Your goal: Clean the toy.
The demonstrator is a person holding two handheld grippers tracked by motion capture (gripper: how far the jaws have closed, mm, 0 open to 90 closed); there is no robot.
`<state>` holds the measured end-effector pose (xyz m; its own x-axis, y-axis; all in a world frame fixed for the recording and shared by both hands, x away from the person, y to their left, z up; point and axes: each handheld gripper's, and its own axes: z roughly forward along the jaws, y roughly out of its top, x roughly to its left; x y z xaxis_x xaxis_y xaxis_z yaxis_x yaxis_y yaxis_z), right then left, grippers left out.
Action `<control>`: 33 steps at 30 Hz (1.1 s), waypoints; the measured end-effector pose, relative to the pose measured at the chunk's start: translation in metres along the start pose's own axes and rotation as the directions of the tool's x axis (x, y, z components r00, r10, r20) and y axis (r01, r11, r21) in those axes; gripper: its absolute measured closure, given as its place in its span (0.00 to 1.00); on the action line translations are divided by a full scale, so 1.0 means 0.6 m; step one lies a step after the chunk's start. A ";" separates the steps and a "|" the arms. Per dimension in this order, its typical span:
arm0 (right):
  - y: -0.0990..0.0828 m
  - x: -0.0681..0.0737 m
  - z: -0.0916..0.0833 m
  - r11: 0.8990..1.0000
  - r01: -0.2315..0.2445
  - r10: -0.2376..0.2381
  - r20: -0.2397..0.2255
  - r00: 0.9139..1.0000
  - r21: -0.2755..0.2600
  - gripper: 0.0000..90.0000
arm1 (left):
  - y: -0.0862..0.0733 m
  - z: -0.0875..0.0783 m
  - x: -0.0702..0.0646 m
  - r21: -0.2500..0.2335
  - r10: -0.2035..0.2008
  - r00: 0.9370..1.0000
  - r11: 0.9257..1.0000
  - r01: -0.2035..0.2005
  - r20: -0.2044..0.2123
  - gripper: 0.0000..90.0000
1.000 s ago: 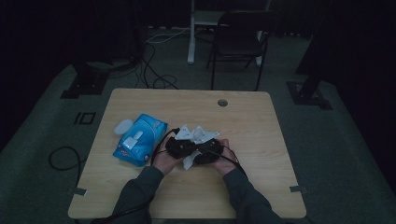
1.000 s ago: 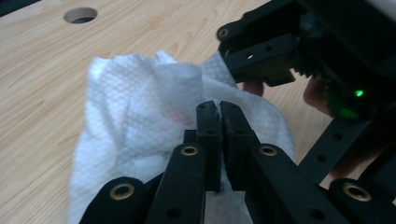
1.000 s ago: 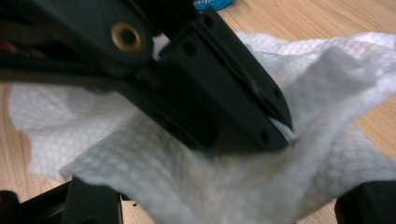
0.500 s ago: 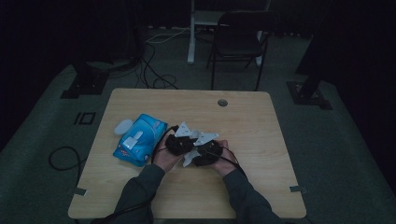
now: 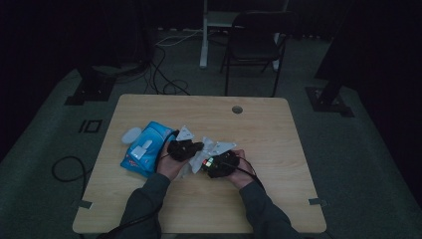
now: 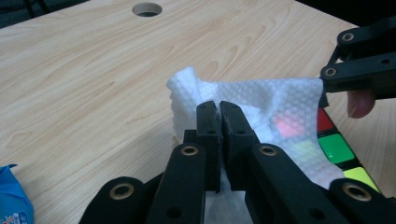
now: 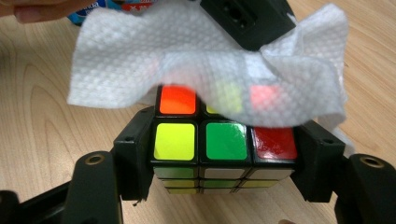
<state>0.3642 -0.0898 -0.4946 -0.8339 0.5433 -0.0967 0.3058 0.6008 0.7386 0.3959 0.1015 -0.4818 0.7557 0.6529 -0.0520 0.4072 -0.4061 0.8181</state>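
My right gripper [image 7: 219, 154] has its fingers clamped on both sides of a puzzle cube [image 7: 224, 142], held just above the wooden worktop [image 5: 259, 124]; my left gripper [image 6: 219, 116] pinches a white wipe [image 6: 275, 105] with fingers closed, draping it over the cube's top; a blue wipe pack [image 5: 144, 154] lies at left.

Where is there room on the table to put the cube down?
The table is bare along its right side, from the round hole down to the near edge, and in its near left corner. It is crowded at the middle left: the blue wipes pack lies beside the left gripper, the wipe and the cube.
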 end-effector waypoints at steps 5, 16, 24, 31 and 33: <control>0.001 0.003 0.000 1.000 -0.001 0.001 -0.005 1.000 -0.011 0.38 | -0.005 0.007 0.000 0.003 -0.011 1.000 1.000 0.011 0.004 0.98; 0.000 -0.006 -0.011 0.997 -0.052 0.052 -0.007 0.999 -0.059 0.38 | -0.017 0.008 0.002 0.012 -0.030 0.999 0.999 0.030 0.016 0.98; -0.001 -0.022 -0.025 0.993 -0.082 0.083 0.013 0.996 -0.084 0.38 | -0.033 0.011 -0.002 0.044 -0.025 0.999 0.999 0.024 0.026 0.98; 0.000 -0.026 -0.027 0.991 -0.096 0.097 0.009 0.995 -0.091 0.38 | -0.037 0.011 -0.002 0.051 -0.028 0.999 0.998 0.027 0.026 0.98; 0.000 -0.024 -0.025 0.993 -0.084 0.085 0.011 0.996 -0.083 0.38 | -0.034 0.006 -0.003 0.038 -0.027 0.999 0.999 0.026 0.027 0.98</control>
<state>0.3691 -0.1064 -0.4831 -0.8000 0.5986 -0.0410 0.3354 0.5027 0.7967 0.3885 0.1062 -0.5004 0.7581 0.6459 -0.0897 0.4461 -0.4134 0.7938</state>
